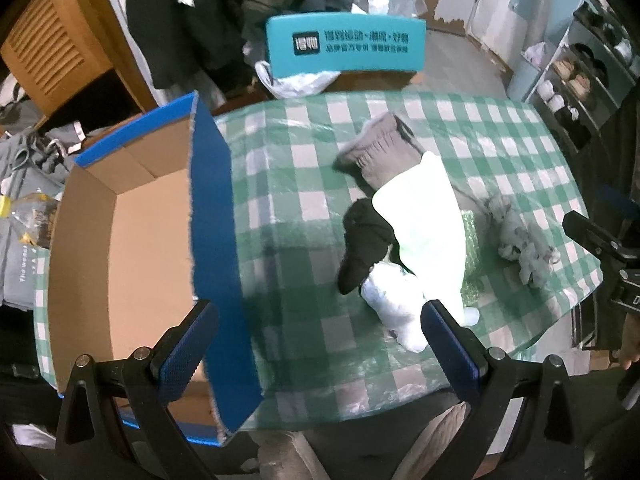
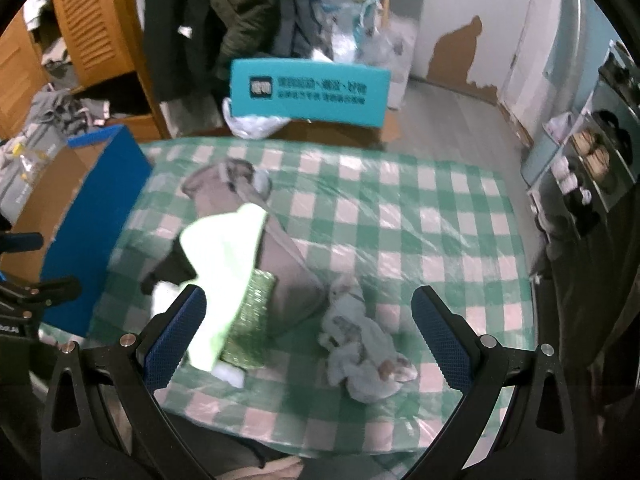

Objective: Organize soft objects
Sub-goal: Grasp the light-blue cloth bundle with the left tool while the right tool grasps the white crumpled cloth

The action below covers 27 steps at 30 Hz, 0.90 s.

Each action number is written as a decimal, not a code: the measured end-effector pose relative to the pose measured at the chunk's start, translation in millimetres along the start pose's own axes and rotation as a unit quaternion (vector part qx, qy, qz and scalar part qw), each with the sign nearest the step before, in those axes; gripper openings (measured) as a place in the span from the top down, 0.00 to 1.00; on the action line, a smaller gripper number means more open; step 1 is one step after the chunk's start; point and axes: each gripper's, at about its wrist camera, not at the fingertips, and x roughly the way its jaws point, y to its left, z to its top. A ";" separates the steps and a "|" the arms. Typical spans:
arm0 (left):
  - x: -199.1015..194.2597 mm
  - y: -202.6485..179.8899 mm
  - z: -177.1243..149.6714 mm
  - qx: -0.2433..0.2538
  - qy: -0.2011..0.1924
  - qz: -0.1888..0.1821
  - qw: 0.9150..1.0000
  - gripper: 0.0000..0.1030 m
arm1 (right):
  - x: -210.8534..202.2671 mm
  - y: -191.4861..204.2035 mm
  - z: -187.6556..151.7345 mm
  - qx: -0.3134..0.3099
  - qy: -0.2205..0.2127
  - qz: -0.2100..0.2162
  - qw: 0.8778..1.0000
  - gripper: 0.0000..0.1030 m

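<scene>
- A heap of soft things, namely grey ribbed cloth (image 1: 384, 148), a pale green towel (image 1: 424, 216), a black sock (image 1: 364, 240) and a crumpled patterned white cloth (image 2: 364, 360), lay on the green-checked table (image 2: 420, 216).
- The open blue-walled cardboard box (image 1: 120, 240) stood empty at the table's left side.
- Both the left gripper (image 1: 316, 344) and the right gripper (image 2: 308, 332) hung wide open, holding nothing.
- Sorting seemed unstarted; the next move probably called for lowering the right gripper onto the crumpled cloth.

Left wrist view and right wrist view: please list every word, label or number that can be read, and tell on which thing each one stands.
"The won…": pale letters, cut off, on the grey bag at the left edge of the left wrist view.
Teal box behind the table: a dark logo square and two lines of Chinese characters, upside down and too blurred to read in both views.
Left tongs and right tongs: no readable marking.
</scene>
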 end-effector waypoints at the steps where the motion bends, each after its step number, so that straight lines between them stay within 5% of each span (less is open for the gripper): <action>1: 3.0 -1.4 0.6 0.001 0.004 -0.001 1.000 0.01 | 4.2 -3.5 -2.3 0.001 0.006 -0.002 1.000 0.02; 27: 78.9 -34.8 4.8 0.005 0.085 -0.018 0.996 0.01 | 84.3 -42.5 -30.8 0.005 0.096 -0.017 0.995 0.02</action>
